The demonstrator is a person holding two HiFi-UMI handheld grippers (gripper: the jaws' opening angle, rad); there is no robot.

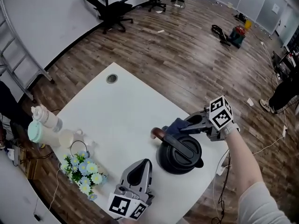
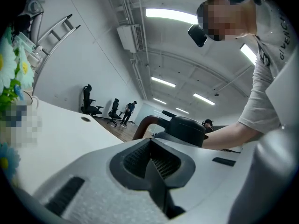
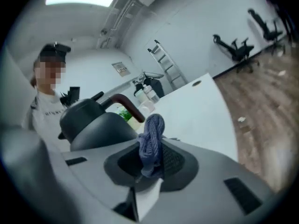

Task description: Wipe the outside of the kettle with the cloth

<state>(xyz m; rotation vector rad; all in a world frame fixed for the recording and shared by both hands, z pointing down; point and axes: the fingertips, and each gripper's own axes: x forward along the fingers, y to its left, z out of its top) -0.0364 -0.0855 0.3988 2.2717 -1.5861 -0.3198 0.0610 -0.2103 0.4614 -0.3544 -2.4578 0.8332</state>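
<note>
The left hand-held gripper (image 1: 138, 169) has its jaws pressed together on nothing, over the worktop (image 1: 117, 106). The kettle (image 1: 180, 154) stands just ahead of it and a little to its right. This gripper would probably do best steadying the kettle by the handle (image 1: 158, 133) or the near flank, so the body neither slides nor turns under the wipe. Across the kettle, the right hand-held gripper (image 1: 187, 125) is clamped on a bunched blue cloth (image 3: 152, 141) that stands up from between its jaws, with the kettle close in front and to its left. The wipe likely wants the loose fold laid flat on the wall and drawn round in overlapping strokes, with the hard jaws kept off the surface. Whether the cloth touches the kettle cannot be told. Each gripper's own body hides the kettle's base and lower wall in its view, and the spout is hard to pick out.
</note>
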